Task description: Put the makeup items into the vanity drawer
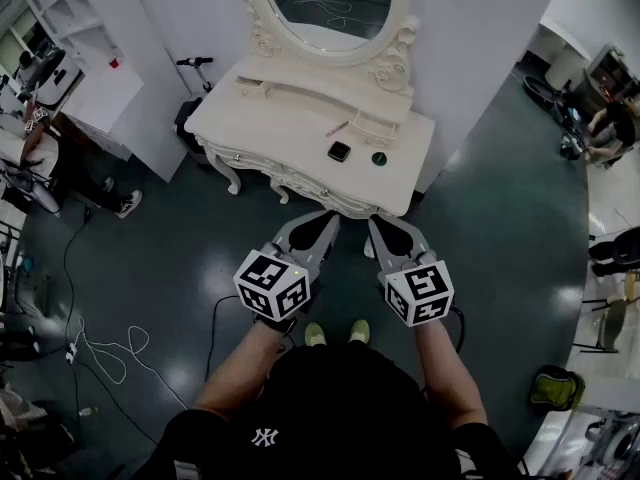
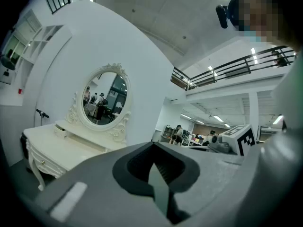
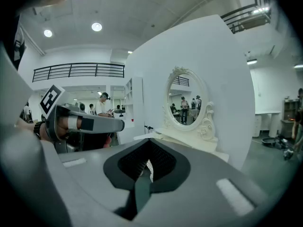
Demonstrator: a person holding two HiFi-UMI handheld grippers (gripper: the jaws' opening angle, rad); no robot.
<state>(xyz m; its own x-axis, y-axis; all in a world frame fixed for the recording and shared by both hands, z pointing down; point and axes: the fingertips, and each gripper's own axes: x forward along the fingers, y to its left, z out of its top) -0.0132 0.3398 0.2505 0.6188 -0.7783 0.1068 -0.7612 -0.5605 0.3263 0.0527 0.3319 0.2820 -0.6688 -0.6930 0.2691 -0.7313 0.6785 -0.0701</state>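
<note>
A white vanity table (image 1: pixel 290 118) with an oval mirror (image 1: pixel 330 8) stands against a white wall panel ahead of me. On its top lie a black square compact (image 1: pixel 340 151), a small dark round pot (image 1: pixel 379 158) and a thin pink stick (image 1: pixel 337 128). My left gripper (image 1: pixel 330 215) and right gripper (image 1: pixel 375 220) hover side by side just short of the table's front edge, both shut with nothing in them. The left gripper view shows the vanity (image 2: pixel 52 145) off to the left, and the right gripper view shows it (image 3: pixel 189 138) just right of centre.
Loose cables (image 1: pixel 110 353) trail over the dark floor at the left. A white shelf unit (image 1: pixel 80 58) and a scooter (image 1: pixel 190 98) stand left of the vanity. People sit at the left edge (image 1: pixel 60 158) and the right edge (image 1: pixel 610 128). Chairs (image 1: pixel 610 328) stand at the right.
</note>
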